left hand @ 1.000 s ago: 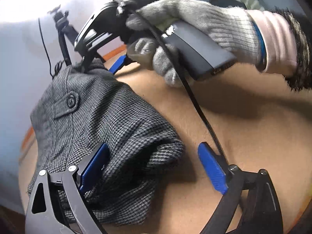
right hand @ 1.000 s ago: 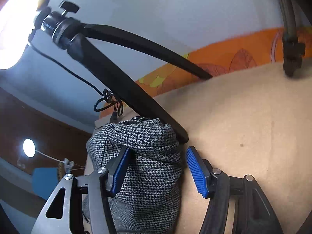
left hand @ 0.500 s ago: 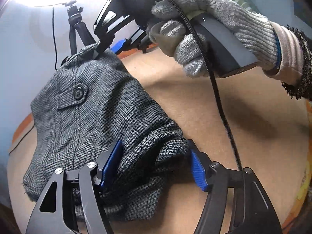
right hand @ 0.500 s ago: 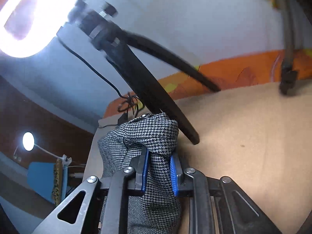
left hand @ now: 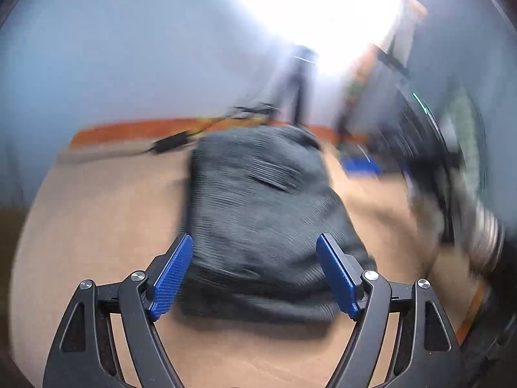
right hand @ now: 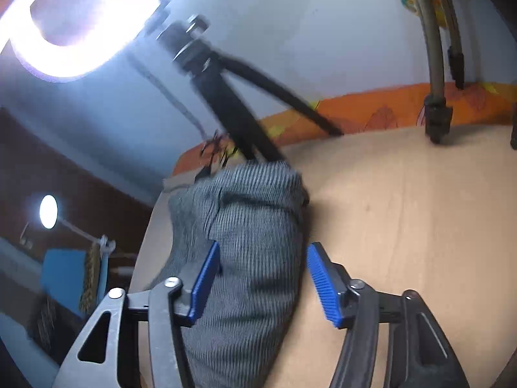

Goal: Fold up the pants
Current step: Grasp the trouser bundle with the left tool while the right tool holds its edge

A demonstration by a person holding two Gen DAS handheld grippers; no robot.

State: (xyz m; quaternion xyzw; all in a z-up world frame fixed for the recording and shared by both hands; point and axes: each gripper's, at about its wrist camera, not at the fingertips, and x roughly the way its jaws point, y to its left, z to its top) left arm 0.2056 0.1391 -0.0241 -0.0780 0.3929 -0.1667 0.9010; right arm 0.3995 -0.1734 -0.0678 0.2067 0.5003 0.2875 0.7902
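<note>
Since the earlier frames the left gripper [left hand: 253,273] is pulled back and rolled level; the pants [left hand: 265,213] are now seen square ahead instead of skewed, and the whole left view is motion-blurred. The right gripper [right hand: 263,283], clamped on a pinch of cloth half a second ago, is released and its jaws are opening.

State now:
- Left gripper: jaws opening, wide. The near end of the bundle is framed between the blue pads, but no pad is seen pressing on it.
- Right gripper: jaws opening, mid-width. The left pad is touching or just grazing the fabric; the right pad is clear of it. Nothing is held.
- Pants: a compact grey folded bundle lying on the tan bench [right hand: 404,226], far end near the tripod [right hand: 232,103] leg at the back edge.

Key relation: in both views the bundle's long axis runs away from the gripper, roughly along the pointing line, with the near end right at the fingertips. Both grippers are judged about equally near. A blurred gloved hand [left hand: 484,236] is seen at the right of the left view.

Folding is judged essentially done; only a tidy or a withdrawal is left.
</note>
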